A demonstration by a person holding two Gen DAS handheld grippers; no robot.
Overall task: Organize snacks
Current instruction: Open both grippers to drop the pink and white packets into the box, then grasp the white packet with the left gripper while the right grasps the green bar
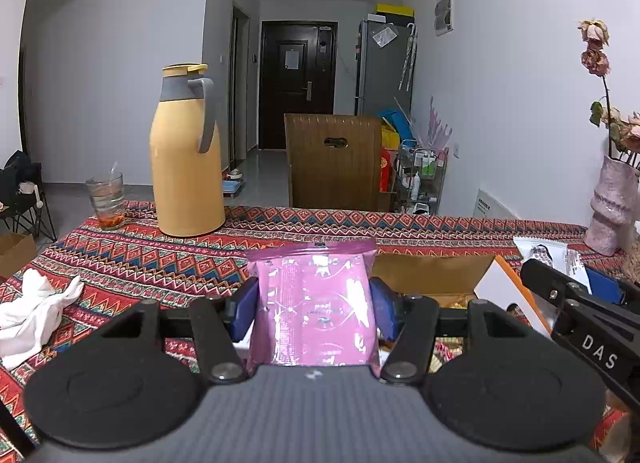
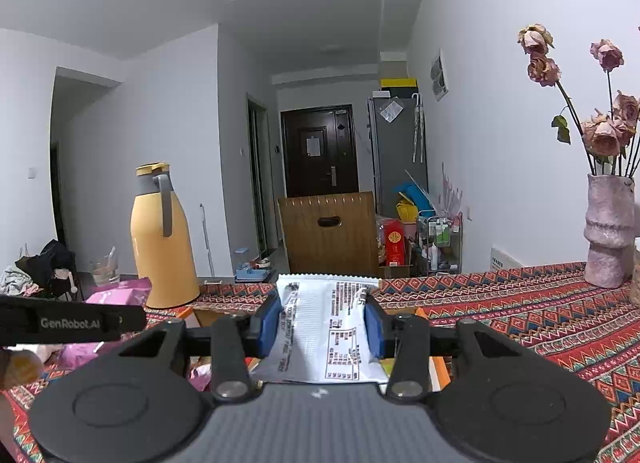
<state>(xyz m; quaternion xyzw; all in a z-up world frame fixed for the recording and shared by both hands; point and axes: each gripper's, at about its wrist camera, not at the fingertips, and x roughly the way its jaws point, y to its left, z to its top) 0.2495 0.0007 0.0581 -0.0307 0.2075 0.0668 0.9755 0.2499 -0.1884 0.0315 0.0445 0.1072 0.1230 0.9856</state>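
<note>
My left gripper [image 1: 314,309] is shut on a pink snack packet [image 1: 316,303] and holds it upright above the near edge of an open cardboard box [image 1: 432,273] with an orange and white flap. My right gripper [image 2: 323,327] is shut on a white snack packet [image 2: 324,331] with black print, held over the same box [image 2: 204,317]. The right gripper also shows at the right of the left wrist view [image 1: 568,283], with the white packet [image 1: 544,255]. The pink packet shows at the left of the right wrist view [image 2: 120,295].
A yellow thermos jug [image 1: 186,159] and a glass [image 1: 107,199] stand at the far left of the patterned tablecloth [image 1: 140,255]. A crumpled white cloth [image 1: 36,307] lies at the left. A pink vase with dried roses [image 2: 608,231] stands at the right. A wooden chair [image 1: 334,163] is behind the table.
</note>
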